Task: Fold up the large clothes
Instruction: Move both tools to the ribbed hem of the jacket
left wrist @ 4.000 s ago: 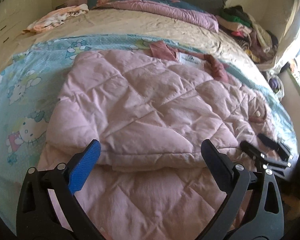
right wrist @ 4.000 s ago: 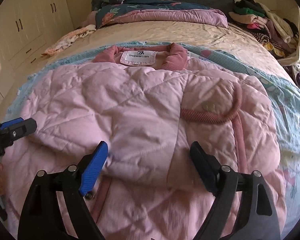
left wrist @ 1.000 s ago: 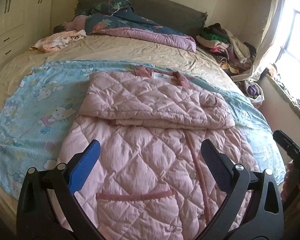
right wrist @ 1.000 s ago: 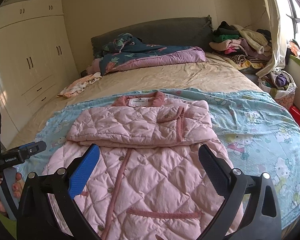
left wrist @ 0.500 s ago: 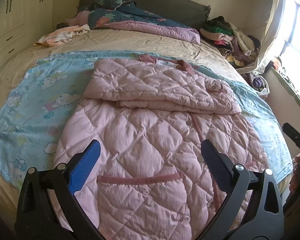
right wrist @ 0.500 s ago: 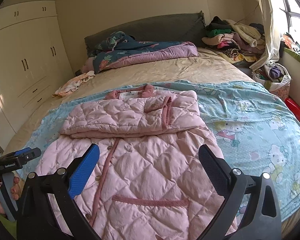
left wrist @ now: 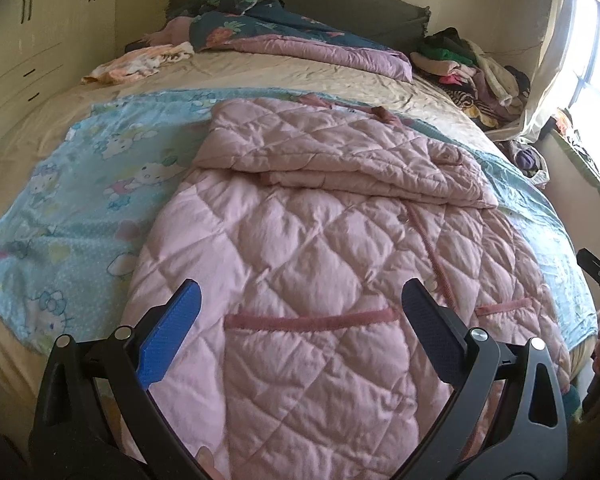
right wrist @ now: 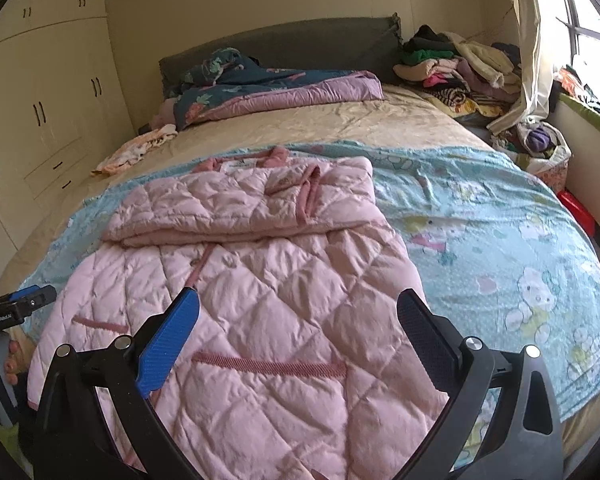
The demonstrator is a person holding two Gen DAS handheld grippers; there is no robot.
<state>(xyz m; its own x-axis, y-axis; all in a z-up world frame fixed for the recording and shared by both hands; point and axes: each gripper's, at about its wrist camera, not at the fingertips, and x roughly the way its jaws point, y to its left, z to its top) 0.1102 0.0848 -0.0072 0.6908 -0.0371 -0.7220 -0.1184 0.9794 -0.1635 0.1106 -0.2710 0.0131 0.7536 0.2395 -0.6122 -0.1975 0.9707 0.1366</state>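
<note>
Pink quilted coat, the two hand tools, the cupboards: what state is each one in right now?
Pink quilted coat: flat on bed, sleeves folded across chest, lower half unfolded.
Left tool: open, holding nothing.
Right tool: open, holding nothing.
Cupboard doors: closed.
Clothes pile: unfolded heap.
</note>
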